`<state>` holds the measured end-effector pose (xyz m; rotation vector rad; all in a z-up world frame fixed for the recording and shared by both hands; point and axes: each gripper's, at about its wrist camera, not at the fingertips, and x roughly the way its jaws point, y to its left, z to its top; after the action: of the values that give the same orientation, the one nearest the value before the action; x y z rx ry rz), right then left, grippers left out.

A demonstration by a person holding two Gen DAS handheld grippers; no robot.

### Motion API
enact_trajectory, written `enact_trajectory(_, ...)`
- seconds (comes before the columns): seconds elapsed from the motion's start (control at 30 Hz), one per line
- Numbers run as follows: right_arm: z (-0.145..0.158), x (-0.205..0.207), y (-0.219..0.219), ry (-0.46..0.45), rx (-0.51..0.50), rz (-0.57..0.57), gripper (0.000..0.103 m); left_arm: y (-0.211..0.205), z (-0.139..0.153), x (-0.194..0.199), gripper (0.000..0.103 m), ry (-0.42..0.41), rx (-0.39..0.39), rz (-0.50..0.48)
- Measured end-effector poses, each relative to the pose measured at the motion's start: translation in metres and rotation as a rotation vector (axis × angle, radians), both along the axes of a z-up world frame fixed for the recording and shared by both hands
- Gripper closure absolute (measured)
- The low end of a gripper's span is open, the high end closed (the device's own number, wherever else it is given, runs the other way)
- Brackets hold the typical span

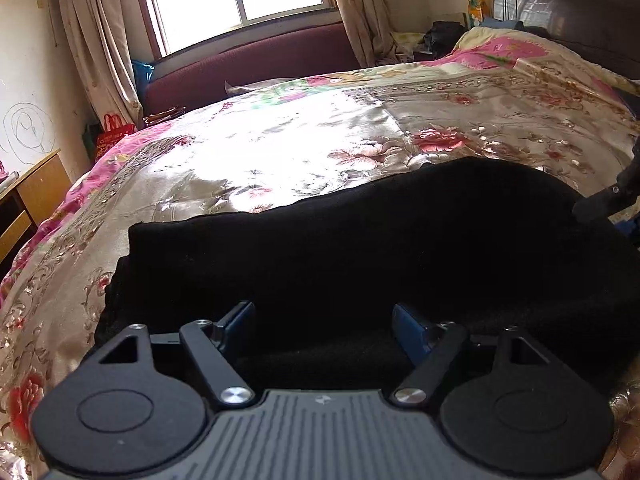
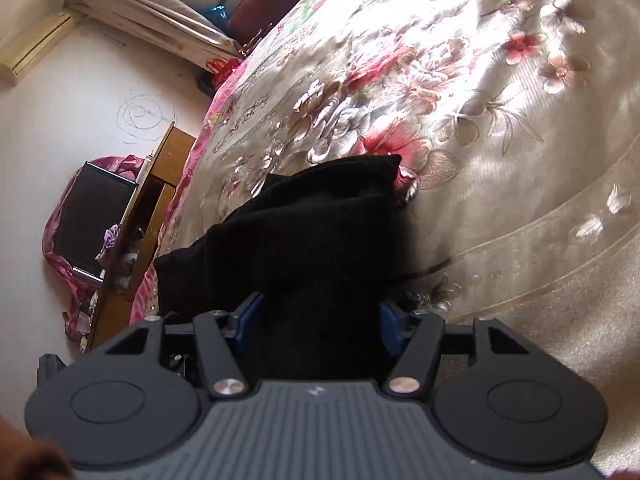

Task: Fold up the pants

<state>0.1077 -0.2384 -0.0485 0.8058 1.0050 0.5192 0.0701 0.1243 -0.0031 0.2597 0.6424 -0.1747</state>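
Pants: black pants [image 1: 360, 248], a soft, matte, slightly fuzzy knit, lie folded in a long thick band across the near part of the bed. In the left wrist view the band runs from a squared, layered end at the left to a rounded hump at the right. In the right wrist view [image 2: 304, 232] the cloth is stacked in uneven layers, with a pointed corner at the far end.
Bedspread: a glossy satin bedspread [image 1: 280, 140], pale champagne with raised red, pink and silver flowers and a pink border, shines under the window light; it lies mostly smooth, with soft creases.
Left gripper: the left gripper [image 1: 324, 320] has a black plastic linkage, a ribbed grey body and blue pads; its jaws stand spread wide over the near edge of the pants, and the pads do not press on any cloth.
Right gripper: the right gripper [image 2: 316, 316], of the same build, has a thick bundle of the black cloth between its blue pads; the cloth fills the gap and touches both pads, but I cannot tell whether they pinch it or merely flank it. In the left wrist view its dark finger [image 1: 608, 196] shows at the right end of the pants.
Sofa: a dark maroon upholstered sofa [image 1: 256, 64] stands at the far side of the bed, below the window.
Curtains: beige curtains [image 1: 96, 40] hang in long folds.
Headboard: a dark, glossy wooden headboard [image 1: 560, 4] stands at the far right.
Desk: a wooden desk [image 2: 160, 176] stands at the left, against a white wall.
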Motion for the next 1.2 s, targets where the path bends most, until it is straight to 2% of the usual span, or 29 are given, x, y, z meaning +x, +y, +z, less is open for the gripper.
enact_trajectory(0.1, -0.018, 0.01, -0.007, 0.04, 0.176, -0.05, 0.042, -0.002, -0.001, 0.002, 0.014, 0.004, 0.002, 0.002)
enact_trajectory(0.2, -0.011, 0.009, 0.001, -0.026, 0.23, -0.012, 0.043, -0.003, 0.0, 0.004, 0.014, 0.008, 0.015, 0.006)
enact_trajectory(0.27, -0.008, 0.0, -0.007, -0.067, 0.305, 0.002, 0.051, -0.002, 0.0, 0.004, 0.014, 0.014, 0.02, -0.005)
enact_trajectory(0.37, -0.021, -0.005, -0.025, -0.066, 0.392, -0.027, 0.057, -0.003, -0.002, 0.007, 0.012, 0.021, 0.035, -0.027)
enact_trajectory(0.43, -0.039, 0.012, -0.019, 0.005, 0.331, -0.068, 0.056, -0.003, -0.004, 0.009, 0.009, 0.021, 0.044, -0.034)
enact_trajectory(0.5, -0.045, 0.025, -0.007, -0.005, 0.326, -0.053, 0.057, -0.003, -0.004, 0.013, 0.007, 0.028, 0.051, -0.031)
enact_trajectory(0.6, -0.034, 0.034, 0.014, -0.012, 0.319, -0.046, 0.052, -0.001, -0.002, 0.018, 0.007, 0.04, 0.051, -0.021)
enact_trajectory(0.63, -0.026, 0.032, 0.017, -0.006, 0.291, -0.046, 0.061, 0.0, -0.002, 0.018, 0.007, 0.045, 0.055, -0.023)
enact_trajectory(0.67, -0.016, 0.026, 0.016, -0.014, 0.278, -0.042, 0.075, 0.0, -0.001, 0.018, 0.007, 0.047, 0.061, -0.027)
enact_trajectory(0.77, 0.007, 0.006, 0.0, -0.089, 0.304, -0.041, 0.08, -0.004, 0.0, 0.014, 0.007, 0.033, 0.092, -0.057)
enact_trajectory(0.83, 0.005, 0.005, -0.001, -0.106, 0.227, -0.034, 0.079, -0.008, -0.002, 0.012, 0.007, 0.025, 0.118, -0.068)
enact_trajectory(0.9, -0.011, 0.014, 0.002, -0.027, 0.162, -0.04, 0.069, -0.009, -0.005, 0.014, 0.007, 0.03, 0.126, -0.072)
enact_trajectory(0.93, -0.021, 0.014, -0.001, 0.022, 0.159, -0.03, 0.067, -0.009, -0.005, 0.014, 0.007, 0.032, 0.121, -0.071)
enact_trajectory(1.0, -0.026, 0.009, -0.009, 0.021, 0.185, -0.011, 0.066, -0.007, -0.003, 0.012, 0.007, 0.029, 0.115, -0.072)
enact_trajectory(1.07, -0.024, -0.001, -0.02, 0.021, 0.176, -0.005, 0.061, -0.004, -0.003, 0.009, 0.007, 0.024, 0.112, -0.078)
enact_trajectory(1.2, -0.032, 0.002, -0.021, 0.028, 0.221, 0.006, 0.061, -0.003, -0.005, 0.011, 0.007, 0.022, 0.098, -0.078)
